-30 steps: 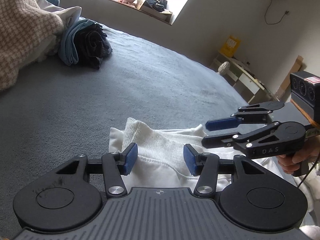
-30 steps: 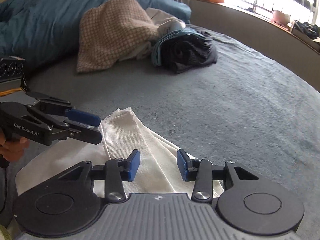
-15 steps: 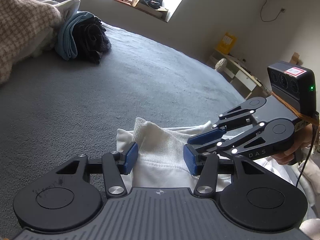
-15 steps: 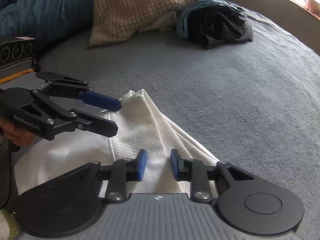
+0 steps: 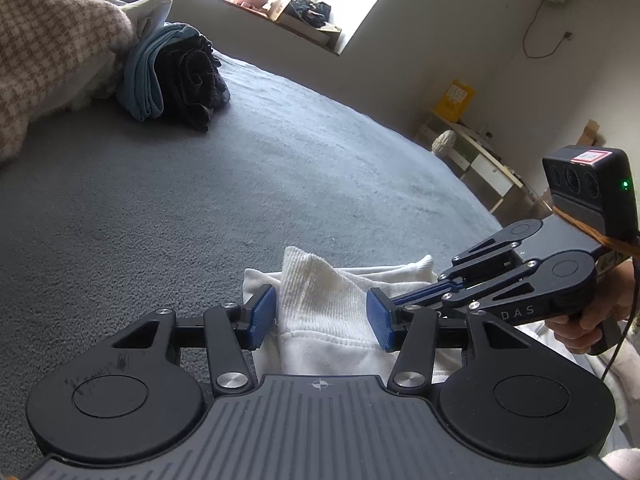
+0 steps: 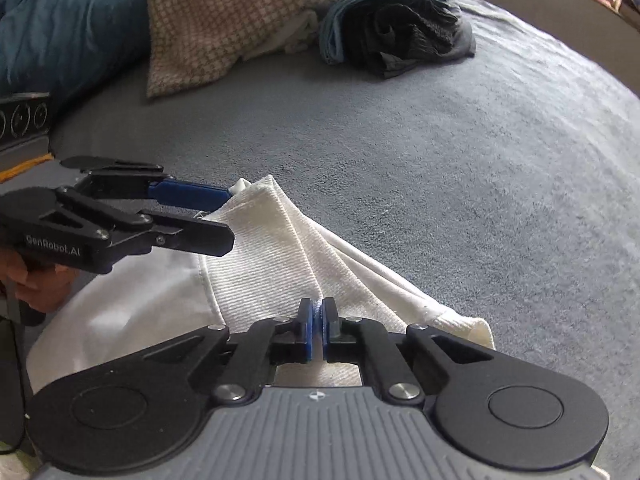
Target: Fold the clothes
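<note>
Soft ribbed cotton, the white garment [image 6: 276,256] bunches limply: my right gripper [image 6: 319,322] has just pinched its band at six o'clock, my left gripper [image 5: 322,314] straddling it half-wide.

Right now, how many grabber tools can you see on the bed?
2. The left gripper sits open around the white garment's ribbed band, near its corner. The right gripper is beside it, jaws pinched shut on a fold of that band. None look hidden.
</note>
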Demonstrator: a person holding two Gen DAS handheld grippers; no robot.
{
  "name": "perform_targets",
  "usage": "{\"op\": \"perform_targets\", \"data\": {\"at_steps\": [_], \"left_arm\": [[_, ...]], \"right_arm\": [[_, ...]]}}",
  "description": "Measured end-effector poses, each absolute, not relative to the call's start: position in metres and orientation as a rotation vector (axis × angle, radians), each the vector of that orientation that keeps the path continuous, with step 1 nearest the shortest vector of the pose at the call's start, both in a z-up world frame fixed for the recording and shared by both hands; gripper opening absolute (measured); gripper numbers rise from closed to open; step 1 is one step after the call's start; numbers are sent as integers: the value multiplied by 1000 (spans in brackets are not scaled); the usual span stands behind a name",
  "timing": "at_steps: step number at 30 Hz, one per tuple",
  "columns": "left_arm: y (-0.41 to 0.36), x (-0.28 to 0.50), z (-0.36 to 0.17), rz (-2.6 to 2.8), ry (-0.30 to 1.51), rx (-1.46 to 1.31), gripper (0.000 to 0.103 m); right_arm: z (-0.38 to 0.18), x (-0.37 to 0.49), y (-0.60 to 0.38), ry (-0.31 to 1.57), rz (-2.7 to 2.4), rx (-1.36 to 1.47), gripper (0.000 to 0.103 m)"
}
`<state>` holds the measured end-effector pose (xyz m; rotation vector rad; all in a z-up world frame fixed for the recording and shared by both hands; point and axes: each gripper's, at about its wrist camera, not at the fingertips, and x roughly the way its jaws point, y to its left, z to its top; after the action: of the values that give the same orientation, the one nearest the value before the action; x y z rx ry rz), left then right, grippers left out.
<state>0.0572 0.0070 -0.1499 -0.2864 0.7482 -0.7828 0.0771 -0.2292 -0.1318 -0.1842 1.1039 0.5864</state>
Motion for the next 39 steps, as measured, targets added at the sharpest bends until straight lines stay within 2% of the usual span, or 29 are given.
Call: {"op": "perform_targets", "data": {"at_steps": [5, 9, 11, 12, 15, 20, 23, 25, 27, 36, 39], "left_arm": [[7, 58, -150, -787, 748, -282, 50], [6, 59, -151, -789, 750, -284, 50], [7, 60, -151, -789, 750, -287, 50], [8, 60, -151, -789, 750, -291, 50], [11, 63, -152, -790, 758, -321, 48], [15, 68, -155, -792, 775, -373, 45], [18, 68, -155, -783, 772, -388, 38], [22, 68, -155, -774, 770, -416, 27], [28, 69, -156, -768, 772, -449, 19], [26, 68, -161, -718, 808, -413, 14], [26, 69, -163, -708, 819, -409, 14]], "right_arm": [[-132, 80, -236, 1154, 595, -144, 24], [-135, 78, -240, 1167, 609, -148, 25], [-135, 76, -241, 1156, 619, -138, 21], [-133, 72, -238, 1136, 627, -162, 7], [-118, 55, -225, 1025, 634, -295, 2], [-96, 44, -210, 863, 577, -460, 1], [-99, 47, -205, 843, 565, -495, 1], [-100, 48, -201, 825, 559, -506, 1], [-101, 48, -197, 805, 555, -511, 1], [-145, 51, -181, 791, 525, -599, 1], [-144, 60, -193, 787, 477, -467, 4]]}}
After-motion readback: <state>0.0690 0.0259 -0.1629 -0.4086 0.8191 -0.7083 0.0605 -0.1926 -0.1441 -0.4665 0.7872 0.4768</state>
